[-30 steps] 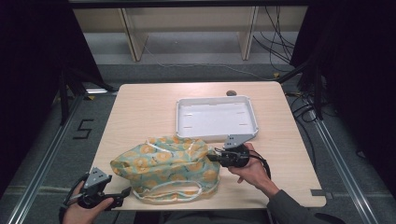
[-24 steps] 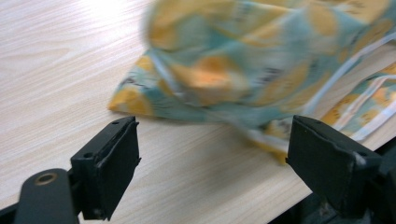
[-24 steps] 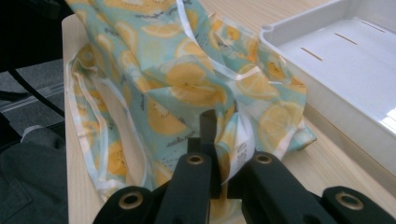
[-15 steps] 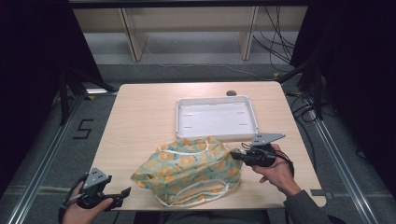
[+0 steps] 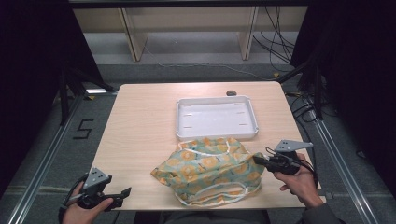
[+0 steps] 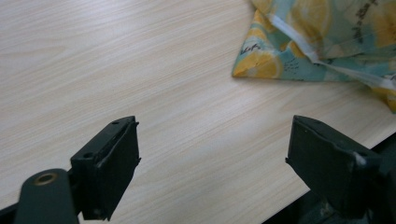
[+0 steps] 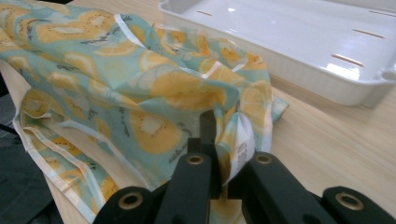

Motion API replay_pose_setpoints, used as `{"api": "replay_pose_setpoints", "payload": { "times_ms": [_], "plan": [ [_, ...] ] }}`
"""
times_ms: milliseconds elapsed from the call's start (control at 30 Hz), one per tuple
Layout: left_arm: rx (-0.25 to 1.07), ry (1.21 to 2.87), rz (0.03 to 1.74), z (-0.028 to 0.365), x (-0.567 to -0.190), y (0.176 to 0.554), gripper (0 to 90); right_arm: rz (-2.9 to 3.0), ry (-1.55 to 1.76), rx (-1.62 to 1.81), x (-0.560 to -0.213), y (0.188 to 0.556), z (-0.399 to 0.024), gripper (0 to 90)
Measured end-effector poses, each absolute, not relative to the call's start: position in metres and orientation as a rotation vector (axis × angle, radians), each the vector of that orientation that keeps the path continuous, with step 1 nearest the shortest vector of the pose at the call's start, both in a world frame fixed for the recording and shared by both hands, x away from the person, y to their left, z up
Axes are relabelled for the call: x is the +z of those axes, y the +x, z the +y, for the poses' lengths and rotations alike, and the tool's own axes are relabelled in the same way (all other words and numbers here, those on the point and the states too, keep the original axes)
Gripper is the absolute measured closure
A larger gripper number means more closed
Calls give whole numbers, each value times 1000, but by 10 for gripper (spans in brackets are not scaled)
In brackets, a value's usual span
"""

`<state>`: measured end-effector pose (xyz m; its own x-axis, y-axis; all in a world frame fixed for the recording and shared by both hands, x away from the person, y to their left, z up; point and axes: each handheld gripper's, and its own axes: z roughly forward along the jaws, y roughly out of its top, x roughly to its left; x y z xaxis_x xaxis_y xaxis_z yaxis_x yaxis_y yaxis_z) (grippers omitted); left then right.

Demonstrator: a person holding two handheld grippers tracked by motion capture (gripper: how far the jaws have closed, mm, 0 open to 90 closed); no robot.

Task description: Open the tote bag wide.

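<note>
Since a second ago, my right gripper (image 5: 259, 160) has dragged the lemon-print cloth bag (image 5: 210, 169) toward the right of the frame in the high view; the bag sat lower left of the white tray (image 5: 216, 134) then, and now lies directly below it, its upper edge touching or just short of the tray's near rim. My right hand (image 5: 299, 182) has shifted the same way and now sits at the lower right, near the tabletop's (image 5: 140, 126) right edge, forearm coming up from the bottom, gripper pointing left and roughly level. Its fingers are clamped on a fold at the bag's right edge; in the right gripper view the cloth (image 7: 140, 93) is pinched between them and fans out to the upper left.

My left hand (image 5: 84, 212) has kept its place at the lower left corner, gripper (image 5: 122, 196) aimed right. Its fingers (image 6: 109, 163) stand wide apart over bare wood, holding nothing, with the bag's corner (image 6: 261, 65) well ahead at the upper right.
</note>
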<state>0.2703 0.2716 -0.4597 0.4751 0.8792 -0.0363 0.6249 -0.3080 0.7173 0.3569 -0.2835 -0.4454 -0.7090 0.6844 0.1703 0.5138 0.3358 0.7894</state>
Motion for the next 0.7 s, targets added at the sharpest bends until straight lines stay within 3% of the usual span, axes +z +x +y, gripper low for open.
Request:
{"api": "replay_pose_setpoints", "payload": {
  "times_ms": [33,467,500,533,600,700],
  "plan": [
    [472,2100,1228,275,-458,270,157,2408,1100,1304,-445,356,-287,900],
    [435,2076,1240,275,-459,272,152,2380,1138,1187,-448,343,-299,857],
    [444,2078,1233,275,-459,272,152,2375,1138,1172,-448,342,-299,826],
    [474,2076,1222,275,-456,272,153,2391,1099,1163,-448,343,-299,692],
    [513,1940,1237,269,-453,269,178,2372,1146,1167,-442,341,-299,517],
    [480,1877,1201,266,-448,269,189,2350,1144,1207,-431,338,-300,439]
  ]
}}
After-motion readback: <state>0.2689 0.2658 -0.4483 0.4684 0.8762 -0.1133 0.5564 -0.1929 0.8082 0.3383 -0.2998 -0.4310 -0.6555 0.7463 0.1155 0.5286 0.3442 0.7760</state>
